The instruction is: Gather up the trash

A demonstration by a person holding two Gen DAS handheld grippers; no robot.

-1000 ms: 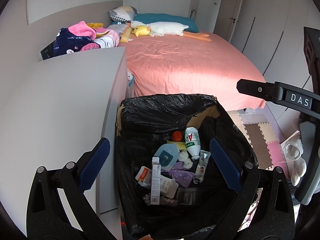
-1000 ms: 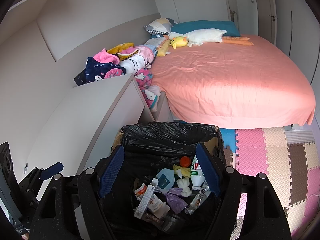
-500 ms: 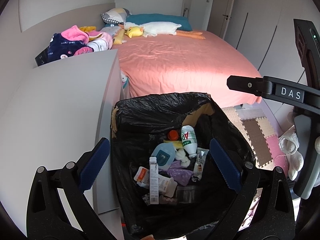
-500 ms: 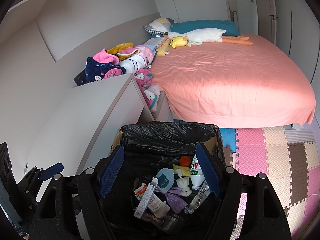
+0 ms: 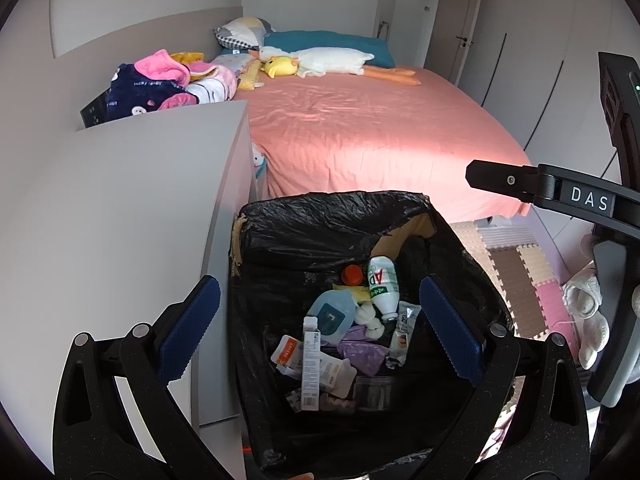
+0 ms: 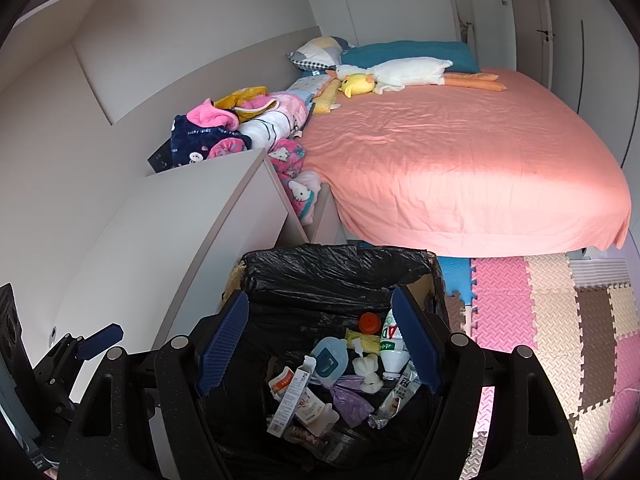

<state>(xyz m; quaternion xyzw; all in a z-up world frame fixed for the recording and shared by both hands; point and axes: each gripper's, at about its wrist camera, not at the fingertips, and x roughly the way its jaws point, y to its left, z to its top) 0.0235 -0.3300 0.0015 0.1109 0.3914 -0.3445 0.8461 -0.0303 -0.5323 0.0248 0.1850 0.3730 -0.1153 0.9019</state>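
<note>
Both tongs, left (image 5: pixel 320 320) and right (image 6: pixel 320 340), hang released and empty above a black-lined trash bin (image 5: pixel 332 220) on a bedroom floor, between a pale cabinet (image 5: pixel 120 208) and a bed (image 5: pixel 360 128) under a salmon sheet. The collected trash (image 5: pixel 344 332), bottles, cartons and wrappers, lies at the bin's bottom. Plush toys (image 5: pixel 320 60) rest near the pillows; foam mats (image 6: pixel 540 320) tile the floor. Compared with a second earlier, the left view sits slightly shifted; the right view is unchanged.

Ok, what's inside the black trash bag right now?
In the black trash bag: white bottle, orange cap, blue pouch, long carton, purple wrapper, crumpled tissue. Anything beneath that pile is covered.
</note>
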